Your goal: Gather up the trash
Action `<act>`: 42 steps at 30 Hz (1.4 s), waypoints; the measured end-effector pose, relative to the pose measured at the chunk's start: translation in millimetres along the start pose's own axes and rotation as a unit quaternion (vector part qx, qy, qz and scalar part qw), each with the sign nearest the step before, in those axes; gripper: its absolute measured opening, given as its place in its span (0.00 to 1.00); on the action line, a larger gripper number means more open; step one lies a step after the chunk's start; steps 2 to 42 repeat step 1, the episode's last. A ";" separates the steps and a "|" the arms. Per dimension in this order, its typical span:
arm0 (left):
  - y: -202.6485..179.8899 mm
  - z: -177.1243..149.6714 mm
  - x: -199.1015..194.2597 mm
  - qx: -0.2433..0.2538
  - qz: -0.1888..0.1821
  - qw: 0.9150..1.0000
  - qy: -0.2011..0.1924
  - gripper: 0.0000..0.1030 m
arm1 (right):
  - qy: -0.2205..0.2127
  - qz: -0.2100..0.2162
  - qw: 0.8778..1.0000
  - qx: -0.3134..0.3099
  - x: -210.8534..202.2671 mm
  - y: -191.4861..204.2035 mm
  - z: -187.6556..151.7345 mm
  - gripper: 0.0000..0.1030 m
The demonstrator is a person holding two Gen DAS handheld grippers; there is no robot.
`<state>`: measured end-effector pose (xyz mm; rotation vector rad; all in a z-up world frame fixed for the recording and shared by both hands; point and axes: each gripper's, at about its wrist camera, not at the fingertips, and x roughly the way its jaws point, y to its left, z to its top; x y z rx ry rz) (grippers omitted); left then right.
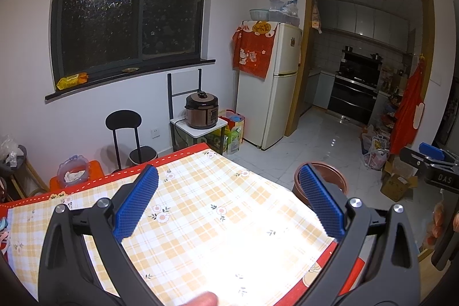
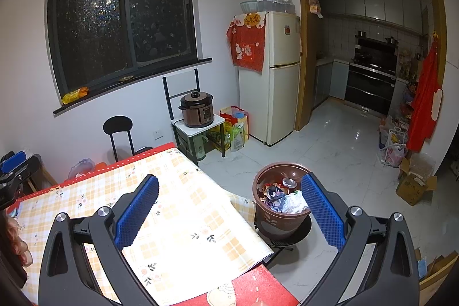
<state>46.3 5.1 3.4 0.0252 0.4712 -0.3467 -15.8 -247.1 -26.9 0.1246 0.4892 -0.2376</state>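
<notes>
1. A table (image 1: pixel 218 220) under a yellow checked cloth with small flowers and a red border; its top is bare.
2. A dark window (image 1: pixel 129 1) on the white wall behind; a yellow packet (image 1: pixel 72 80) lies on the sill.
3. A black chair (image 1: pixel 124 131) stands below the window.
4. A brown cooker (image 1: pixel 202 110) sits on a small white stand; a bag (image 1: pixel 233 131) rests on the floor just beside it.
5. A white fridge (image 1: pixel 275 87) stands right of that; a red cloth (image 1: pixel 252 47) hangs over its top corner.
6. A doorway (image 1: pixel 370 53) opens into a kitchen; a black oven (image 1: pixel 355 87) stands against the far wall.
7. A red apron (image 2: pixel 424 102) hangs at the door's right edge; cardboard boxes (image 2: pixel 414 185) sit on the floor below.
</notes>
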 end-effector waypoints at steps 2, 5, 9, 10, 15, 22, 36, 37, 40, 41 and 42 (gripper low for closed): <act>0.4 0.4 0.8 -0.001 0.001 1.000 0.000 0.95 | 0.001 0.001 1.000 0.000 1.1 -0.3 0.0 0.95; 0.4 0.4 0.8 -0.001 0.001 1.000 0.000 0.95 | 0.001 0.001 1.000 0.000 1.1 -0.3 0.0 0.95; 0.4 0.4 0.8 -0.001 0.001 1.000 0.000 0.95 | 0.001 0.001 1.000 0.000 1.1 -0.3 0.0 0.95; 0.4 0.4 0.8 -0.001 0.001 1.000 0.000 0.95 | 0.001 0.001 1.000 0.000 1.1 -0.3 0.0 0.95; 0.4 0.4 0.8 -0.001 0.001 1.000 0.000 0.95 | 0.001 0.001 1.000 0.000 1.1 -0.3 0.0 0.95; 0.4 0.4 0.8 -0.001 0.001 1.000 0.000 0.95 | 0.001 0.001 1.000 0.000 1.1 -0.3 0.0 0.95; 0.4 0.4 0.8 -0.001 0.001 1.000 0.000 0.95 | 0.001 0.001 1.000 0.000 1.1 -0.3 0.0 0.95; 0.4 0.4 0.8 -0.001 0.001 1.000 0.000 0.95 | 0.001 0.001 1.000 0.000 1.1 -0.3 0.0 0.95; 0.4 0.4 0.8 -0.001 0.001 1.000 0.000 0.95 | 0.001 0.001 1.000 0.000 1.1 -0.3 0.0 0.95; 0.4 0.4 0.8 -0.001 0.001 1.000 0.000 0.95 | 0.001 0.001 1.000 0.000 1.1 -0.3 0.0 0.95; 0.4 0.4 0.8 -0.001 0.001 1.000 0.000 0.95 | 0.001 0.001 1.000 0.000 1.1 -0.3 0.0 0.95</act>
